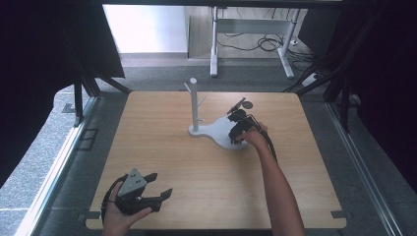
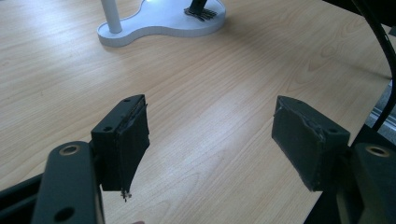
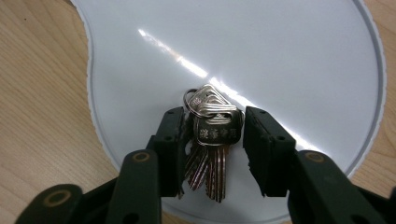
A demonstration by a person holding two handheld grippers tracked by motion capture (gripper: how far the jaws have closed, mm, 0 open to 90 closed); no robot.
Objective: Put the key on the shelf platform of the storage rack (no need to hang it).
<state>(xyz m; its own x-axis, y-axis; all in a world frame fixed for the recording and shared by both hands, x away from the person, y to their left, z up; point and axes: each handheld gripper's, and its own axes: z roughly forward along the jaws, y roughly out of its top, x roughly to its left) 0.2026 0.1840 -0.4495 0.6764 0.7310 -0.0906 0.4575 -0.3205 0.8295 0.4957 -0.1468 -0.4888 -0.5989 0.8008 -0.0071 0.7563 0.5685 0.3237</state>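
The right gripper (image 3: 212, 140) stands over the white tray base (image 3: 289, 51) of a small stand, its jaws parted to either side of a bunch of keys (image 3: 211, 140) that lies flat on the tray; the left jaw looks to touch the bunch, while a narrow gap shows at the right jaw, so the keys are bracketed, not clamped. The left gripper (image 1: 152, 189) rests near the table's (image 1: 206, 172) front edge, jaws wide apart with nothing between them. In my judgement the keys are light, hard metal, loosely joined on a ring (image 3: 190, 100), so they will fan, swing and slide against one another. The glossy tray offers little friction. The stacked key heads near the ring appear the soundest place to pinch; the blades would splay.
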